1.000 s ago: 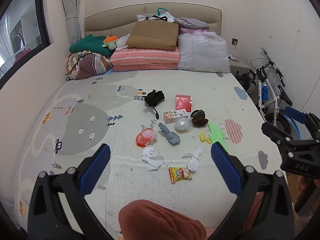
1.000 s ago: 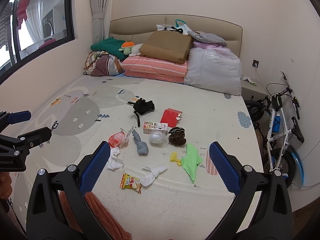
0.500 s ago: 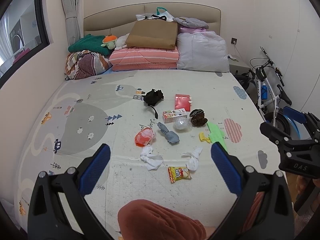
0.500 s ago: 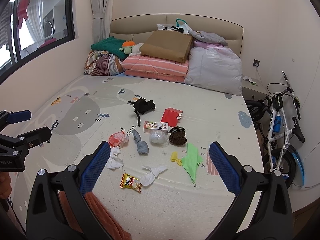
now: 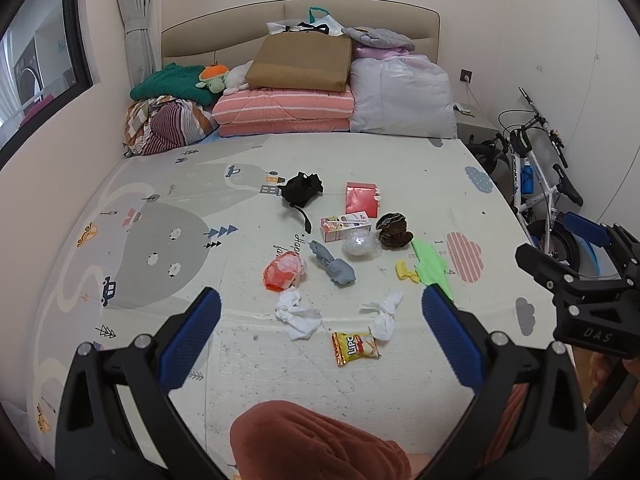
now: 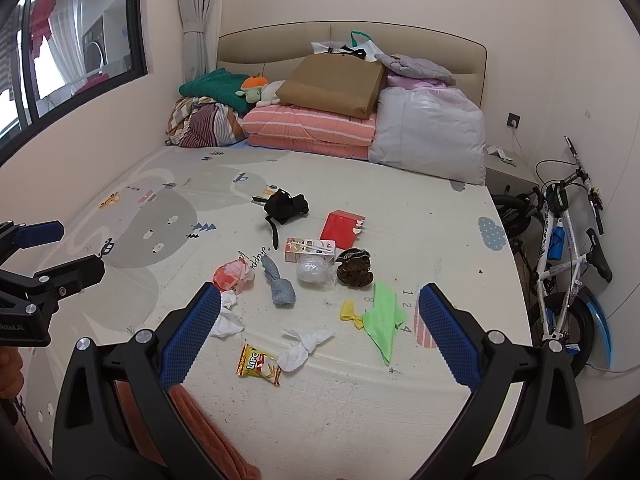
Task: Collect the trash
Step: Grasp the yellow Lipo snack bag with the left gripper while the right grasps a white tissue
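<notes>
Both tongs hang released and empty above the near edge of the play mat (image 5: 168, 240), the left tongs (image 5: 320, 312) low in the left wrist view and the right tongs (image 6: 320, 308) low in the right wrist view, jaws spread wide.

The trash lies scattered in the middle of the frame: a yellow snack packet (image 5: 355, 347) lowest, two crumpled white tissues (image 5: 298, 316) (image 5: 384, 314) just above it, an orange wrapper (image 5: 282, 271) to the left, a clear plastic ball (image 5: 360, 243), a small pink carton (image 5: 344, 227) and a red packet (image 5: 362, 199) further up.

Mixed in are things that may not be trash: a grey sock (image 5: 332, 262), a black cloth (image 5: 301, 190), a brown bundle (image 5: 394, 230), a green cloth (image 5: 432, 266) and a yellow scrap (image 5: 406, 270). The main risk, as I judge it, is picking up one of these by mistake, since the sock lies just beside the wrapper and the plastic ball touches the carton.

The flat packet and thin tissues may slip from the wide pads or get pushed along the mat instead of lifted.

No bin or trash bag shows in either view, so where the pieces go I cannot tell. The only containers are a brown paper bag (image 5: 300, 62) and a white plastic bag (image 5: 316, 24) on the bedding at upper centre; their contents are hidden.
</notes>
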{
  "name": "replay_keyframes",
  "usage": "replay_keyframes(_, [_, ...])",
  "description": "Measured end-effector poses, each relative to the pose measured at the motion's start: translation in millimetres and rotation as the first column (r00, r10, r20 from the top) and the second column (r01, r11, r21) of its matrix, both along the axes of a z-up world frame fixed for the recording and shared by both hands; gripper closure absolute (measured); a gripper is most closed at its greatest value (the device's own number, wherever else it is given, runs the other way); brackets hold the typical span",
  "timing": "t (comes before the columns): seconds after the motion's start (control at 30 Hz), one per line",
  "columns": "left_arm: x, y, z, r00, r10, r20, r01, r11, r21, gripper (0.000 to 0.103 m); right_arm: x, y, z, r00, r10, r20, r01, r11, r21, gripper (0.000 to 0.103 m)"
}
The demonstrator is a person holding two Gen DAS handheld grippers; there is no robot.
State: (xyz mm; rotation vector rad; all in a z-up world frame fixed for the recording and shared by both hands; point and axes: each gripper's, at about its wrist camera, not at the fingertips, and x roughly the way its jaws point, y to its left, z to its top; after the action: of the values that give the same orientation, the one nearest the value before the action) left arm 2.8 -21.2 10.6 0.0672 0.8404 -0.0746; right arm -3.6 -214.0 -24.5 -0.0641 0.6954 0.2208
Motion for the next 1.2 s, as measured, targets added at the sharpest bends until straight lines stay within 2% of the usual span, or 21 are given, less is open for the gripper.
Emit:
replay_keyframes(0.47, [4, 0, -5, 1.000, -0.005, -0.004, 0.005, 1.000, 0.000, 0.003, 6, -1, -3, 1.000, -0.001, -0.006, 0.001, 1.000, 0.002, 0.007])
replay_keyframes(0.6, [12, 0, -15, 1.000, -0.014, -0.011, 0.014, 1.000, -0.003, 0.003, 12, -2, -12, 1.000, -0.018, -0.005, 0.018, 1.000, -0.007, 0.007])
replay_keyframes(0.9, [34, -13, -84, 0.993, -0.061, -0.097, 0.058, 0.998, -0.035, 0.003, 43, -13, -70, 0.996, -0.039, -0.079, 0.038, 0.999, -0.017, 0.007])
replay_keyframes(1.1, [53, -21, -146, 0.978, -0.072, -0.195, 0.062, 0.996, -0.059, 0.003, 63, -8, -129, 0.987, -0.002, -0.159, -0.007, 0.999, -0.054, 0.008])
replay_keyframes(1.2, [60, -22, -179, 0.965, -0.072, -0.252, 0.058, 0.996, -0.064, 0.003, 75, -2, -161, 0.977, 0.032, -0.211, -0.046, 0.997, -0.061, 0.012])
